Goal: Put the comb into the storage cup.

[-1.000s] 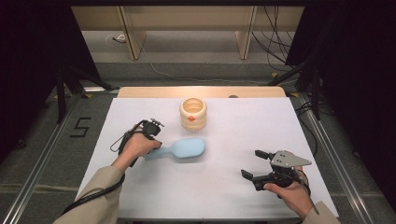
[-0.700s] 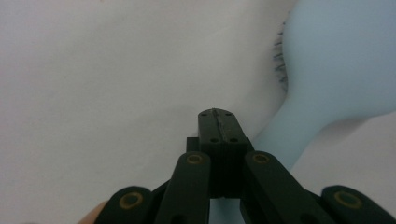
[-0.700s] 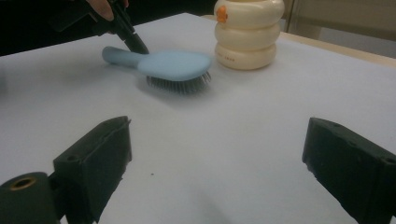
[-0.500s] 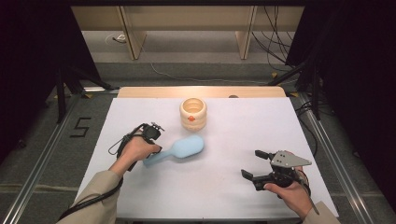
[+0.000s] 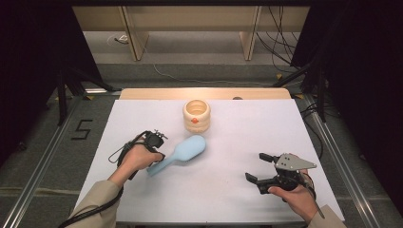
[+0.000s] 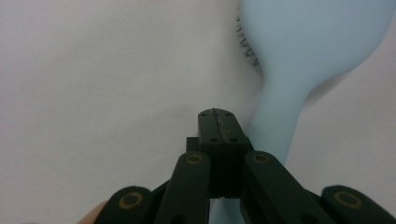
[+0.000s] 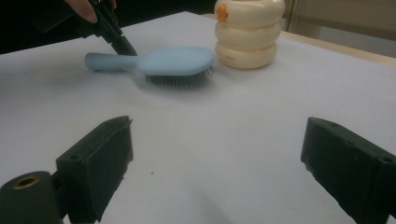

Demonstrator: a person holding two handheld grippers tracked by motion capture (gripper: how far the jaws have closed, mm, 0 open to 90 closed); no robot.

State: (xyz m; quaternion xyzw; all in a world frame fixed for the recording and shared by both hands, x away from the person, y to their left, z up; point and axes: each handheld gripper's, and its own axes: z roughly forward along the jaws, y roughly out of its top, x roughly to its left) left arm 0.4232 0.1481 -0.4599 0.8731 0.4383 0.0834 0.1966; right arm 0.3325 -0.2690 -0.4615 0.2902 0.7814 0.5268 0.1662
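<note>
Swung since earlier frames: pale blue plastic hairbrush [image 5: 182, 152], head end now nearer cream ringed ceramic pot [image 5: 196, 115], handle angled back toward person's left hand [image 5: 137, 157]. Lies bristles-down on white desk [image 5: 228, 142], just short of pot, not touching. Left gripper [image 5: 153, 153] closed, jaws pressed together with nothing between, tip set against side of handle — judged a push-and-pivot contact, not a grasp; suits turning brush w/o lifting. Right gripper [image 5: 260, 167] spread wide, empty, parked low near front-right of desk, well apart from brush; judged standing by. Pot upright at desk rear-centre, small orange mark facing front. Risk, est.: tip sliding off rounded handle.
</note>
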